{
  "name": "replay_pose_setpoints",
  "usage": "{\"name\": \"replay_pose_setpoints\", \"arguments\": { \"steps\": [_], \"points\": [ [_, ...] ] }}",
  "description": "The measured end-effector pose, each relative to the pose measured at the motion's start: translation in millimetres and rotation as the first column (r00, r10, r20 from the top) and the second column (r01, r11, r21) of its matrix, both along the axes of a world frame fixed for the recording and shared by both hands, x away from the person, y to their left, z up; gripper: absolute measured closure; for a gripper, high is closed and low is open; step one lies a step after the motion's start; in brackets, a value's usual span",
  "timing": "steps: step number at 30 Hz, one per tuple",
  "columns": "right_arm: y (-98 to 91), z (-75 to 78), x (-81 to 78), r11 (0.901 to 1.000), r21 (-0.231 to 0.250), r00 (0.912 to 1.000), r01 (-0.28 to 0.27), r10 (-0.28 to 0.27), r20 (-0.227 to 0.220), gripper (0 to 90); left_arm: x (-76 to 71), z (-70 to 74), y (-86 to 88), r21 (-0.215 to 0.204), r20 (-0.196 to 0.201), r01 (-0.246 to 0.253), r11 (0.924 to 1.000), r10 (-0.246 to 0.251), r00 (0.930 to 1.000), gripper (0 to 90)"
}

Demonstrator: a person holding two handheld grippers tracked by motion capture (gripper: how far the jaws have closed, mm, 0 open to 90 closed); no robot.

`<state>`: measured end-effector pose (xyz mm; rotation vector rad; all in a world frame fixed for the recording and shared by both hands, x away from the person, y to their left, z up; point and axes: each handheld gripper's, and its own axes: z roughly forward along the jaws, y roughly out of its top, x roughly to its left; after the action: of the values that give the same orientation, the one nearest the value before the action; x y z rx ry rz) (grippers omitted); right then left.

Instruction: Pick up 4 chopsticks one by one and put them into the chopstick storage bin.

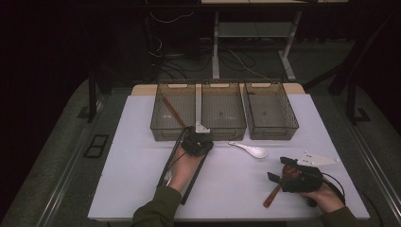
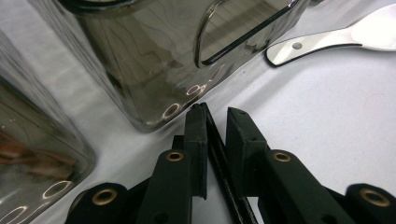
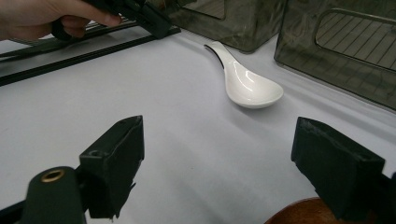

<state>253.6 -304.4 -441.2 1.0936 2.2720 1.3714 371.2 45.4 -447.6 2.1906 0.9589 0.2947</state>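
Readable text: none in any view.
Bins (image 1: 224, 111): no label or number legible.
Spoon (image 3: 245, 84): plain white, no mark.

Table top (image 1: 142, 179) is plain white, no pattern. The three bins (image 1: 223, 109) are smoky translucent grey-brown with fine ribbed lines on the bottoms. Ceramic spoon (image 1: 249, 150) — glossy white. Both grippers, left (image 1: 197, 142) and right (image 1: 283, 176), are black with little brass-coloured rivets. The chopsticks (image 1: 166, 165) are black; the wooden spoon (image 1: 272, 195) is reddish brown.
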Motion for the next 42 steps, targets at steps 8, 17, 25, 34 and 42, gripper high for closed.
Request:
{"name": "replay_pose_setpoints", "arguments": {
  "steps": [8,17,25,34,42],
  "points": [
    [-0.1,0.0,0.3,1.0000,0.001,1.0000,0.000,0.000,-0.001,16.8,-1.1,0.5,-3.6,-0.004,-0.006,0.023,0.9997,-0.023,0.9997,78.7],
    [-0.8,0.2,0.5,1.0000,0.003,1.0000,0.002,-0.002,0.002,16.8,-8.3,0.1,-24.1,-0.007,-0.004,0.103,0.9947,-0.103,0.9947,79.1],
    [-0.7,0.1,0.6,1.0000,0.003,1.0000,0.001,-0.001,0.002,16.8,-13.4,-0.3,-33.1,-0.015,-0.006,0.140,0.9901,-0.140,0.9901,78.1],
    [0.6,-0.1,0.5,1.0000,-0.001,1.0000,0.000,0.000,-0.003,16.8,-22.6,15.9,-11.8,-0.075,0.011,0.126,0.9892,-0.126,0.9920,66.3],
    [0.2,-0.2,0.9,1.0000,-0.004,1.0000,0.001,-0.001,0.004,16.8,-50.2,30.4,22.0,-0.137,0.034,0.145,0.9799,-0.141,0.9894,60.1]
  ]
}}
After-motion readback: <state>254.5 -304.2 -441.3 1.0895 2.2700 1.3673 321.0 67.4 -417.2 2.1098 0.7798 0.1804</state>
